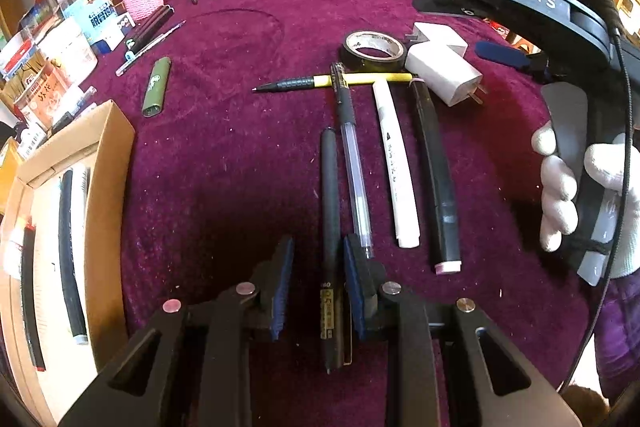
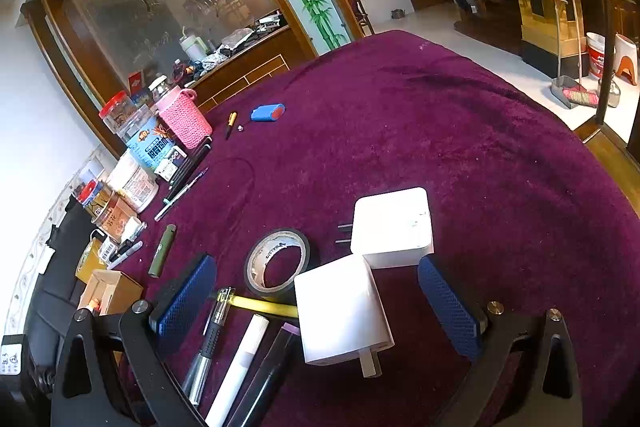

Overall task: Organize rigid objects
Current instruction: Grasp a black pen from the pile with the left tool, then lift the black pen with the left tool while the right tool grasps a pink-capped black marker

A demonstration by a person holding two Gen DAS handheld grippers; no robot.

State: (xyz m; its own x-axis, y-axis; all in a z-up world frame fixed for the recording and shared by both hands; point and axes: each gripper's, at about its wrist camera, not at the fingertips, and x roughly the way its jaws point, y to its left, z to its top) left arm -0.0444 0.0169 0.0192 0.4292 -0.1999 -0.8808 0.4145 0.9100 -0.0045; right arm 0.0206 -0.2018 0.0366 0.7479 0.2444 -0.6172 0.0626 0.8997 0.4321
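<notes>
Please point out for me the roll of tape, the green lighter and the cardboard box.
roll of tape (image 1: 375,51): left wrist view, on its cardboard ring.
green lighter (image 1: 156,87): left wrist view, on the middle of its body.
cardboard box (image 1: 108,163): left wrist view, on its right outer wall.

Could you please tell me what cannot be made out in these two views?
- Left wrist view: whether the left gripper pads press the black pen; a gap shows on one side.
- Left wrist view: cardboard box contents, cut by the frame edge.
- Both views: jar labels, too small.

Box (image 1: 108,147) contents — cut off, unclear
</notes>
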